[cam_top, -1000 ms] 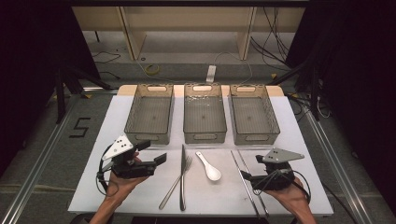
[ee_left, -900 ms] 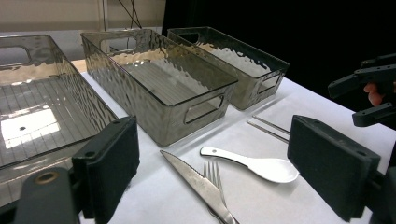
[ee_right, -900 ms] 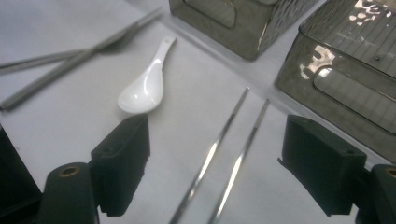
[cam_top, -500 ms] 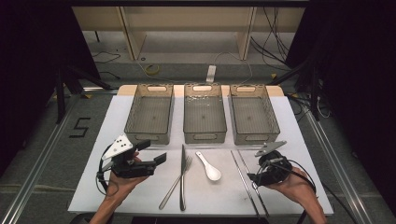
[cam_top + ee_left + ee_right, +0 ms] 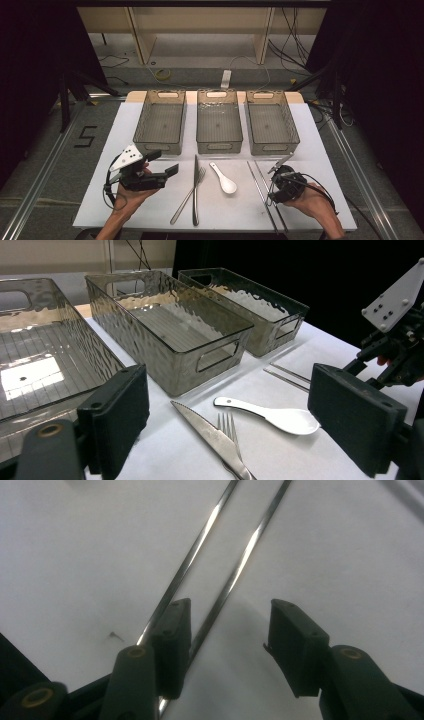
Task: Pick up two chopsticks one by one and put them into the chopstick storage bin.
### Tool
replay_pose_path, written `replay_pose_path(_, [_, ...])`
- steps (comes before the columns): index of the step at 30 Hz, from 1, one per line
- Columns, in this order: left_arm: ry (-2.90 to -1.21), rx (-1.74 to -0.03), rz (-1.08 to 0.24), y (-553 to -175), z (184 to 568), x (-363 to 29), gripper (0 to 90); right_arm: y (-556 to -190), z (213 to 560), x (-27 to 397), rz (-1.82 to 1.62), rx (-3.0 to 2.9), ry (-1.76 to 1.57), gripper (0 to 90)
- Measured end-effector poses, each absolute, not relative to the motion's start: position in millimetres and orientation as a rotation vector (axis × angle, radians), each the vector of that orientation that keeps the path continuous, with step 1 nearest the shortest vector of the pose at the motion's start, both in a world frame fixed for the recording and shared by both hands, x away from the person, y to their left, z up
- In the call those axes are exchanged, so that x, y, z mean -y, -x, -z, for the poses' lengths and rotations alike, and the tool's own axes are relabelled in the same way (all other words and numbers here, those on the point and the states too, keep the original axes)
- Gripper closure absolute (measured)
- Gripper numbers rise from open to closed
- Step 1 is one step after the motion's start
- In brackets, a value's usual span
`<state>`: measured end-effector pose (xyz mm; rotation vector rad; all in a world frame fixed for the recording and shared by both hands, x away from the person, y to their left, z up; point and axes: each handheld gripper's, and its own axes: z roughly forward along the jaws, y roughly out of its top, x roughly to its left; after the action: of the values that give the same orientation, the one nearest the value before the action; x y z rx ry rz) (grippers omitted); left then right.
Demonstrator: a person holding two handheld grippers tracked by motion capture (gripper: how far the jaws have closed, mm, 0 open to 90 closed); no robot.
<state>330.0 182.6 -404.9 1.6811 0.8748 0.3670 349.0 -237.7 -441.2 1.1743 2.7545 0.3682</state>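
Note:
A pair of metal chopsticks (image 5: 260, 184) lies on the white table (image 5: 320, 150) at the front right. My right gripper (image 5: 274, 194) points down over them. Its jaws have just been closing and stand half apart. In the right gripper view (image 5: 230, 610) the left jaw sits over one chopstick (image 5: 195, 555), and the other chopstick (image 5: 245, 555) runs between the jaws without either pad touching it. My left gripper (image 5: 165, 162) is held above the table at the front left, open and empty (image 5: 230, 385).
A knife (image 5: 195, 190), a fork (image 5: 201, 174) and a white spoon (image 5: 223, 179) lie side by side at the front centre. Behind them stand three clear bins, left (image 5: 159, 148), middle (image 5: 219, 148) and right (image 5: 274, 148). Dark floor surrounds the table.
My right gripper has tipped its nose down and sunk onto the chopsticks, and its jaws have narrowed. The left gripper has stayed put.

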Motion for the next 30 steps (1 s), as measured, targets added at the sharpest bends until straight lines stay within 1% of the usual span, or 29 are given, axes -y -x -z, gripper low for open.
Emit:
replay_pose_path(5, [-1.677,-0.876,-0.366,-329.9,404.7,-182.6,16.2,-348.0,444.4,234.7,-0.344,-2.772,-1.178,56.9])
replay_pose_path(7, [-1.677,-0.874,-0.367,-329.7,404.6,-182.6,16.1,-346.8,445.8,232.8,-0.327,-2.783,-1.189,60.7])
replay_pose_path(14, [-1.673,-0.873,-0.368,-329.5,404.4,-182.7,16.1,-346.5,450.6,231.3,-0.275,-2.812,-1.224,66.1])
replay_pose_path(15, [-1.673,-0.873,-0.369,-329.6,404.3,-182.7,16.1,-346.5,452.2,231.4,-0.259,-2.825,-1.220,68.0])
replay_pose_path(19, [-1.672,-0.874,-0.368,-329.7,404.3,-183.2,16.1,-346.8,452.3,232.1,-0.250,-2.829,-1.211,69.5])
replay_pose_path(22, [-1.672,-0.874,-0.369,-329.6,404.2,-183.1,16.1,-346.4,452.4,230.5,-0.224,-2.819,-1.219,74.0])
replay_pose_path(27, [-1.681,-0.871,-0.369,-329.6,404.5,-182.8,16.1,-348.3,452.7,230.1,-0.209,-2.829,-1.210,75.6])
replay_pose_path(30, [-1.680,-0.871,-0.369,-329.6,404.5,-182.8,16.1,-349.8,453.1,231.4,-0.212,-2.830,-1.215,78.2])
